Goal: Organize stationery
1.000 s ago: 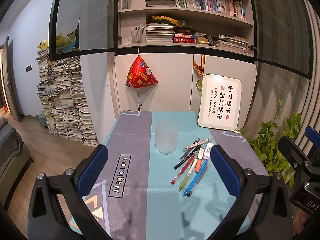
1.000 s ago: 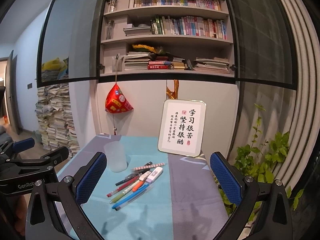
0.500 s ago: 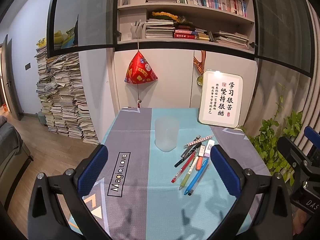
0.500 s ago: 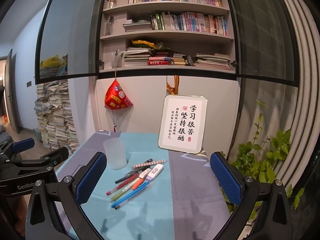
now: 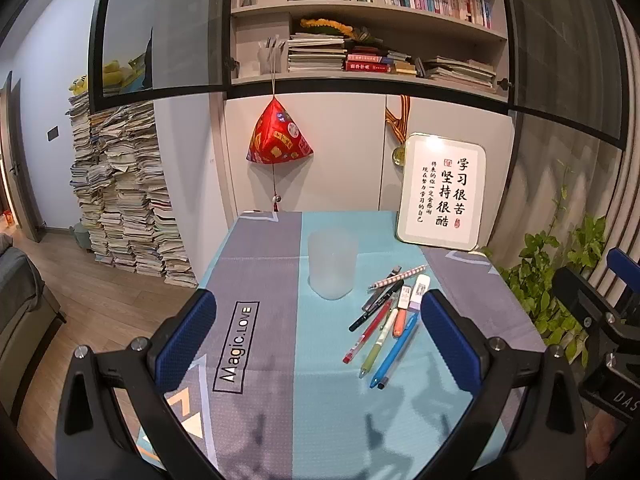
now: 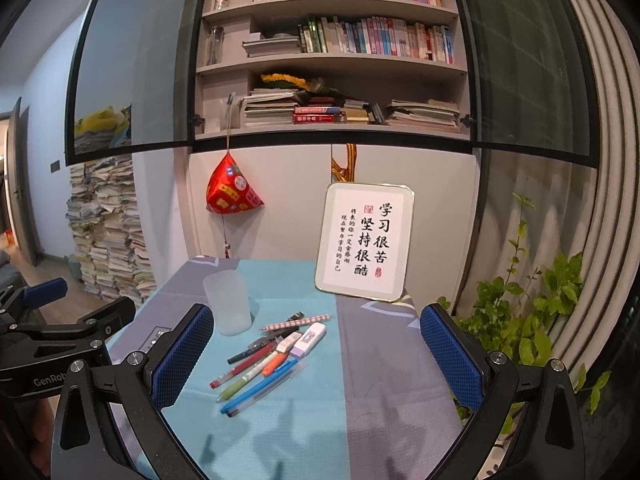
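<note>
table (image 5: 256, 360): teal-grey cloth, stationery on the right half
cup (image 5: 332, 263): frosted, upright, empty, just left of the pile
pens (image 5: 384, 326): loose fan flat on the cloth, none in cup
left gripper (image 5: 316, 340): jaws wide apart, holding nothing
right gripper (image 6: 316, 356): spread wide, empty, above the pile
step: approach, nothing grasped yet
next: probably lower onto one pen, close across barrel, carry to cup
</note>
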`<act>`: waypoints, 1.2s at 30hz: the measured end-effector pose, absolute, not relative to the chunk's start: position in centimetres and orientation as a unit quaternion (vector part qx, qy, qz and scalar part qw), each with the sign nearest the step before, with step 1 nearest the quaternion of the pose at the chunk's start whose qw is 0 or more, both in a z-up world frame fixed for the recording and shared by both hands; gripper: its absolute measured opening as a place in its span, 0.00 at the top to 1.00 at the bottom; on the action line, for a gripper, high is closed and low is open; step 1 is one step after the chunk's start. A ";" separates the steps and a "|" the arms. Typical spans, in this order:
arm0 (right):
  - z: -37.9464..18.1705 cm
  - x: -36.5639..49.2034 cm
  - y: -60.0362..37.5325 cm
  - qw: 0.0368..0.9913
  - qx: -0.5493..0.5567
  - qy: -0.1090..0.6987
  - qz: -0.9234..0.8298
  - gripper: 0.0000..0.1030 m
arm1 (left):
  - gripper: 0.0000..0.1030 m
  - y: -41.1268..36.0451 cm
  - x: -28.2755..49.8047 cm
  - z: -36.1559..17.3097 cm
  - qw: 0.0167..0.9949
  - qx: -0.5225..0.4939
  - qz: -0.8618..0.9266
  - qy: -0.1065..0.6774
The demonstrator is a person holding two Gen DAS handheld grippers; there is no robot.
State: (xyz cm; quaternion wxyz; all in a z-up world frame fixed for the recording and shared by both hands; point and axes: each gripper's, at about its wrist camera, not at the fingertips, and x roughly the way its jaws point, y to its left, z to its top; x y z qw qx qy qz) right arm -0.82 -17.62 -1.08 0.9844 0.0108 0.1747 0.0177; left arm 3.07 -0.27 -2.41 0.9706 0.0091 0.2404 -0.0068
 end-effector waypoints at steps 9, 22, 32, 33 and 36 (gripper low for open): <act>-1.6 0.1 -17.7 0.982 0.016 0.189 0.018 0.00 | 0.01 -0.2 3.8 -2.9 0.968 0.013 -0.005 0.251; -4.5 3.1 -18.0 0.968 0.034 0.249 0.020 0.00 | 0.01 0.4 5.5 -5.8 0.963 0.035 0.008 0.269; -7.8 7.0 -16.4 0.949 0.017 0.311 0.035 0.14 | 0.03 0.5 8.4 -9.3 0.952 0.060 -0.015 0.300; -8.5 7.7 -16.1 0.944 0.016 0.327 0.041 0.24 | 0.04 0.6 8.8 -9.7 0.950 0.060 -0.020 0.305; -10.3 9.5 -15.4 0.929 0.016 0.365 0.052 0.44 | 0.08 0.8 10.0 -10.9 0.944 0.058 -0.036 0.324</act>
